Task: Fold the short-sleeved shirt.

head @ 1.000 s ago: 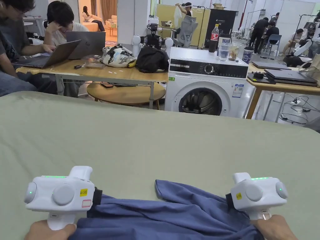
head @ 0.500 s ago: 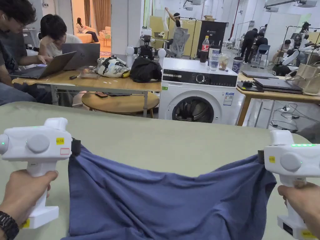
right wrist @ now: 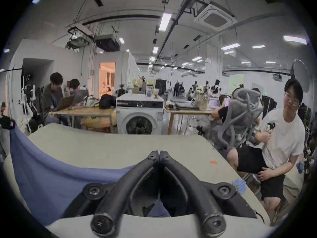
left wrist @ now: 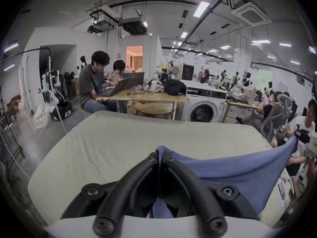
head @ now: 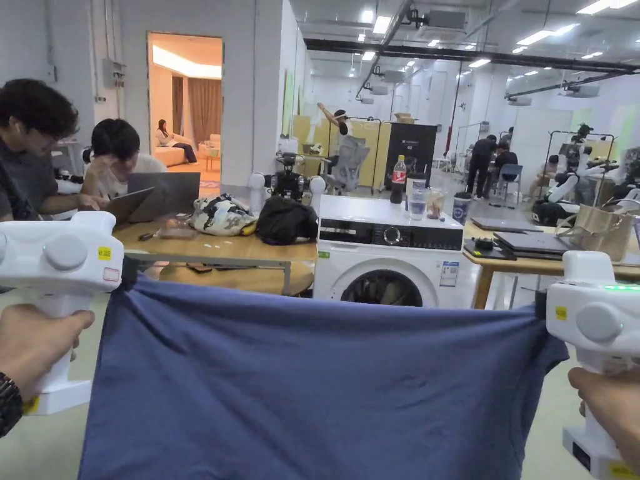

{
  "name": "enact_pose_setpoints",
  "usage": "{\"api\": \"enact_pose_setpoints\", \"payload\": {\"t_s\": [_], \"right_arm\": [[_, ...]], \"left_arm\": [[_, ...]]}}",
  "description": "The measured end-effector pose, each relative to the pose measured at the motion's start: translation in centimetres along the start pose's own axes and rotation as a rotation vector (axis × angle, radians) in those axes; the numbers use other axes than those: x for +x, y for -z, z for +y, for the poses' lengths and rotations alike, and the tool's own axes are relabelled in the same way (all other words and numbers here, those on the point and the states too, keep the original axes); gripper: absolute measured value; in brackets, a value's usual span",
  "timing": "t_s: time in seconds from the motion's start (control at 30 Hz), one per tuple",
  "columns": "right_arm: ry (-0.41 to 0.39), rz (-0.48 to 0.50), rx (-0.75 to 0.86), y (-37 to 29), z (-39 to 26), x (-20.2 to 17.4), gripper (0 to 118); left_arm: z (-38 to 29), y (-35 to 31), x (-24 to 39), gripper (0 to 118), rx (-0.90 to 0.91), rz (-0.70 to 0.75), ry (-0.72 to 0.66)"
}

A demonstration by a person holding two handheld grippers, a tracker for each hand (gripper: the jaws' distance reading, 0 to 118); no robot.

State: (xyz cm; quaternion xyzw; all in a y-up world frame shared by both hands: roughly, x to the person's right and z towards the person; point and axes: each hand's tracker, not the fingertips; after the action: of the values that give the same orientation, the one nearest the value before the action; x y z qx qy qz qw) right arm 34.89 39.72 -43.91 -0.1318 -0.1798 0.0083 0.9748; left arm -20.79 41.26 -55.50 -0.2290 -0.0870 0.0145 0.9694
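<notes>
Both tongs are clamped on cloth: the left gripper [left wrist: 159, 153] has its jaws pinched together on a corner of the blue shirt [head: 325, 387], and the right gripper [right wrist: 158, 153] has its jaws closed on the opposite corner. Between them the shirt hangs stretched like a curtain, above the grey-green bed [left wrist: 120, 147] and in front of the person holding it.

I'd say this is the shake-out before laying it flat. To do it well, keep the top edge taut and level, lower the hanging hem onto the bed first, then draw the corners back so the cloth settles without creases.

From the head view you get the whole spread of fabric, with the washing machine [head: 387, 250] peeking over its top edge. Each gripper view instead shows the bare bed beyond the jaws, and the pinch itself close up.
</notes>
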Motion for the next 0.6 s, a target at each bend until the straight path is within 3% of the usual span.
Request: {"api": "enact_pose_setpoints", "payload": {"t_s": [0.3,0.6], "right_arm": [[0.015,-0.011,0.042,6.6,7.5,0.3,0],[0.004,-0.033,0.178,5.5,15.6,-0.5,0]], "left_arm": [[7.4,0.8,-0.5,0,0.06,0.009,-0.007],[15.6,-0.8,0.2,0,0.199,0.036,-0.001]]}}
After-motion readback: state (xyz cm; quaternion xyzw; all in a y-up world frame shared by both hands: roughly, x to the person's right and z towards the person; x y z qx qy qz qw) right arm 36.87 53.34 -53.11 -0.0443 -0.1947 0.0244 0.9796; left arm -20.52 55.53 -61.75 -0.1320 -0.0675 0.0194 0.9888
